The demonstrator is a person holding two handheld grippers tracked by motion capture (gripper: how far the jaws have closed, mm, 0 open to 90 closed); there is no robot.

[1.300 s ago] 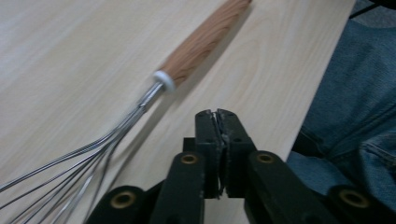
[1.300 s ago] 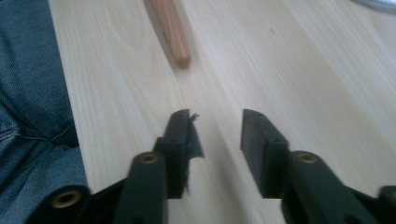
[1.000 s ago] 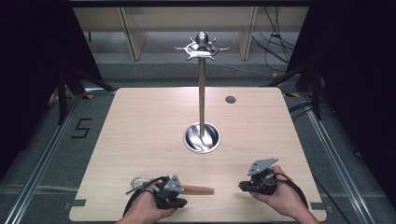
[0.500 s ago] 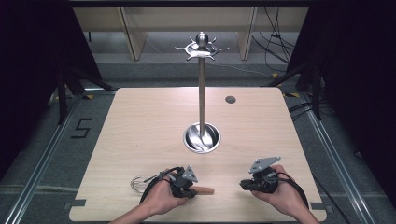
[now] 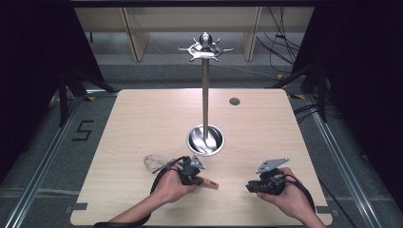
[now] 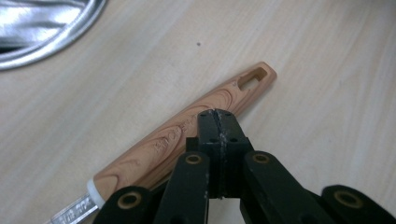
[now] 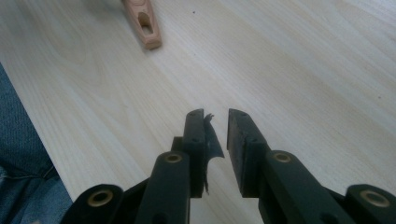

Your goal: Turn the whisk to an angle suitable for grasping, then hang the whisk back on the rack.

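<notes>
**Whisk down near the front edge, one pair of tongs resting on it**

The whisk (image 5: 183, 173) lies flat on the bench (image 5: 142, 118), close to the front edge and a little left of the middle. Its wire head (image 5: 154, 161) points toward the left edge and its wooden handle (image 6: 180, 135) toward the right.

My left tongs (image 5: 192, 172) are shut tight, jaw against jaw, with nothing pinched between them. Their tip sits over the top of the handle, short of the hanging slot (image 6: 254, 74) at its end. I read that as steadying or nudging the whisk rather than carrying it. I cannot tell for sure whether the tip presses on the wood or floats just above it.

My right tongs (image 7: 215, 114) wait near the front right of the bench, well apart from the whisk, and aim at the slotted end. Their jaws have just been opening and now stand a little apart, with nothing between them. To my mind that readies them to take that free end.

The stand (image 5: 205, 95) rises from its round dish (image 5: 192, 142) at the middle of the bench. Its hooks (image 5: 205, 47) at the top are bare, which is probably where the slot is meant to go.
</notes>
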